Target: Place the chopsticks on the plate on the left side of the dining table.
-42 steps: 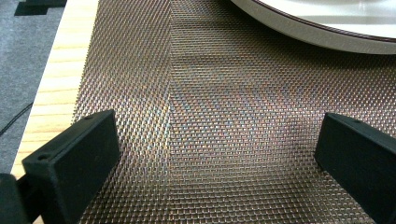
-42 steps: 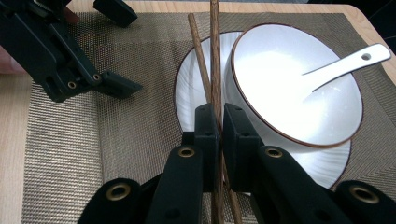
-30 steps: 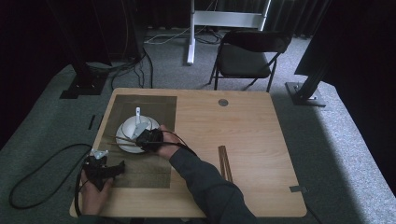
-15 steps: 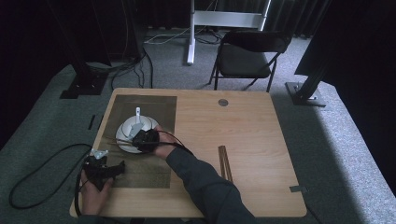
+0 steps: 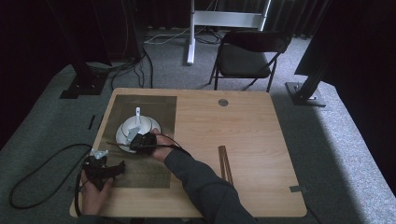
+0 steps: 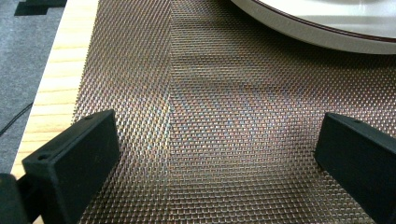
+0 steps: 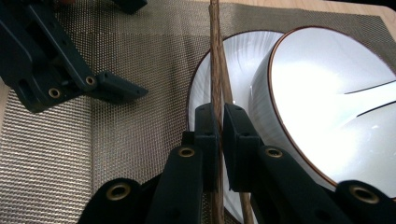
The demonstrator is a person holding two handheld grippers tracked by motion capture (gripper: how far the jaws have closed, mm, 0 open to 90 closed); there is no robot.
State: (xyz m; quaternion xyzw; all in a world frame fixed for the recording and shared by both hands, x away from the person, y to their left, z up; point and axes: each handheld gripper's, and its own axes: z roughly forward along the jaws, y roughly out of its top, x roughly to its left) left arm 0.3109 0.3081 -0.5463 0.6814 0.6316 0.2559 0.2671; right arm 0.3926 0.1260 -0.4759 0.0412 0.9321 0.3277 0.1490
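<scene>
Right gripper (image 7: 218, 126): jaws clamping a thin brown wooden chopstick (image 7: 215, 70) over the white plate (image 7: 205, 88) beside the white bowl (image 7: 327, 93).
Left gripper (image 6: 215, 154): jaws gaping wide, hovering above the woven metallic placemat (image 6: 210, 93).

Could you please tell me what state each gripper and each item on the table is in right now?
Right gripper: shut on chopstick, held over the plate.
Left gripper: open, over the placemat.
Bowl: upright on the plate, spoon resting in it.
Spare chopsticks: lying flat on the table.
</scene>
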